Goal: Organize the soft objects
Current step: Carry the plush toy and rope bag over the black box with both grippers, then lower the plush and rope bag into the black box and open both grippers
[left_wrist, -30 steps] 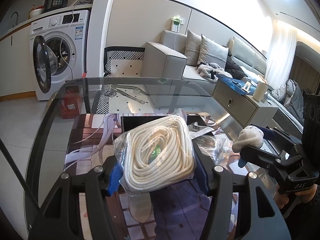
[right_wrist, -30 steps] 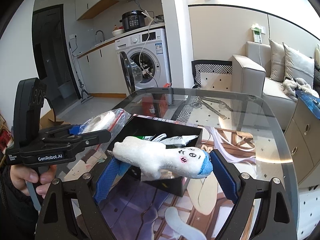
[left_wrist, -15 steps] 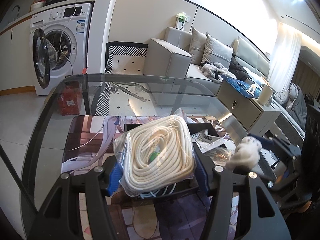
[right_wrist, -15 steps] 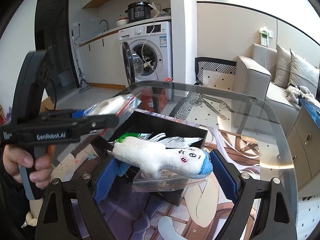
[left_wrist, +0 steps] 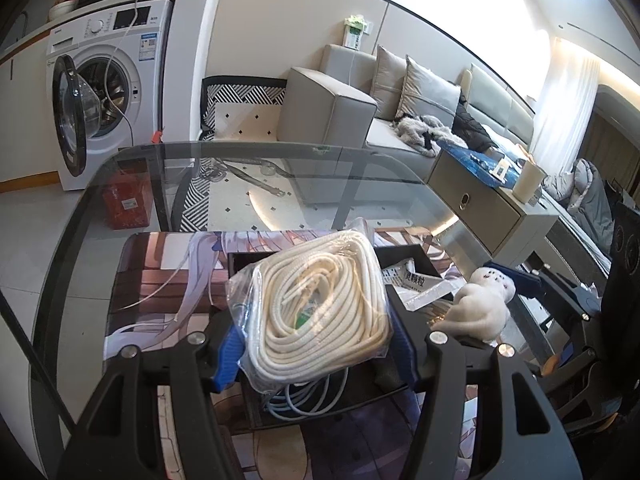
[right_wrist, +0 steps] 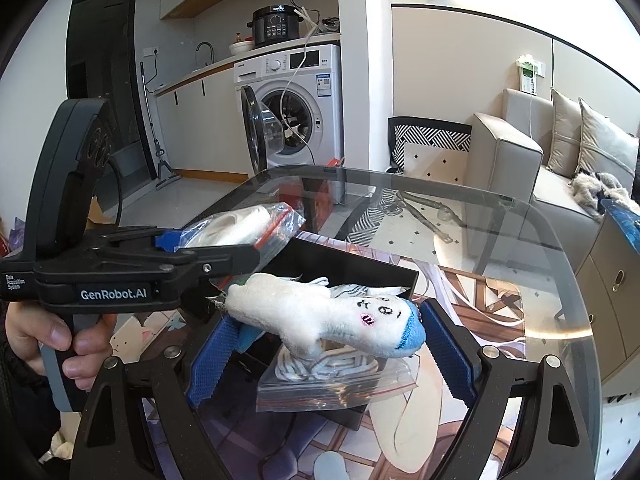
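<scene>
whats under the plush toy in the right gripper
A zip bag of striped cloth lies below the plush toy, over the black box. What is deeper in the box is mostly covered.

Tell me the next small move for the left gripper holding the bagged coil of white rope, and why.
Probably lower it and release. The left gripper holds the clear bag of coiled white rope directly above the black open box, which already holds a pale blue cable. The right gripper holds the white plush toy close by.
</scene>
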Demonstrator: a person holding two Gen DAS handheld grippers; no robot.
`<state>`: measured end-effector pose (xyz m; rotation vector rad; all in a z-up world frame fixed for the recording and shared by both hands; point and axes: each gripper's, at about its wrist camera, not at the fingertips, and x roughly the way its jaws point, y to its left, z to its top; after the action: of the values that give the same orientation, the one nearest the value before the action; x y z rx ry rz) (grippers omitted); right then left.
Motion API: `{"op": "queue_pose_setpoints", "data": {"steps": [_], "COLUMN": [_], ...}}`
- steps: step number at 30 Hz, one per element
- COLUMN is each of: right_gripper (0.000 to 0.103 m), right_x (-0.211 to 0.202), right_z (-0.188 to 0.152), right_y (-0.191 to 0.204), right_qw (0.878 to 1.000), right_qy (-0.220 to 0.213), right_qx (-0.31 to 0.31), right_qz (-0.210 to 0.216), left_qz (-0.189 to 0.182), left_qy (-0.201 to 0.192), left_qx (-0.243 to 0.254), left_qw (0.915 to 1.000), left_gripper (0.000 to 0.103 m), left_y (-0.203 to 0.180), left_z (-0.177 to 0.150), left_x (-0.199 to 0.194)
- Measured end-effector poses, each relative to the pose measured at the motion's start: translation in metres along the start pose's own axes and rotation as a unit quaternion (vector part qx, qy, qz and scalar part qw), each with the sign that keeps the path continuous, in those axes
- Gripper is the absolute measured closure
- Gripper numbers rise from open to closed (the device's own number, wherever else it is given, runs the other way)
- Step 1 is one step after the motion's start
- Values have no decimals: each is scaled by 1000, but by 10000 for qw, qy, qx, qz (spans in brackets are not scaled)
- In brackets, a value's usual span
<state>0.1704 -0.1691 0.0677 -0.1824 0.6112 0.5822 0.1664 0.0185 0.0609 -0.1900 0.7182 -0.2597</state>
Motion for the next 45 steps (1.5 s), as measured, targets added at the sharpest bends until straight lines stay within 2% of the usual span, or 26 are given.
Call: {"op": "queue_pose_setpoints", "data": {"steps": [5,7,15,17,27,31,36,45], "right_gripper": [13,13,13,13,13,13,3,1], "right_x": [0,0,3,7,50,60,46,6], "right_z": [-2,-2,-2,-2,-2,0,0,-11], "right_y": [-2,-5,-6,-3,13,14,15,2], "right_qw": [10000,10000,10000,9999,9970,9973,9986,9997], "right_qy": [7,3,64,100,633,646,338,-83], "right_qx": [14,57,4,-76,-439,-339,-399,-206], "right_qz": [-36,-48,-39,-40,12,1,37,-124], "left_qz": [22,39,22,42,242,299,343,424], "left_qy": [110,199,-107,-210,-243,-246,-256,-362], "left_qx": [63,96,94,87,-61,-83,-52,90], "left_qw": [9999,9997,9999,9997,9994,9992,9991,9984], "left_gripper": [40,35,2,0,0,0,0,0], "left_y": [0,-1,3,6,24,27,26,14], "left_z": [0,0,-2,-3,-10,-12,-15,-25], "left_x": [8,10,-10,-16,-23,-26,-28,-38]}}
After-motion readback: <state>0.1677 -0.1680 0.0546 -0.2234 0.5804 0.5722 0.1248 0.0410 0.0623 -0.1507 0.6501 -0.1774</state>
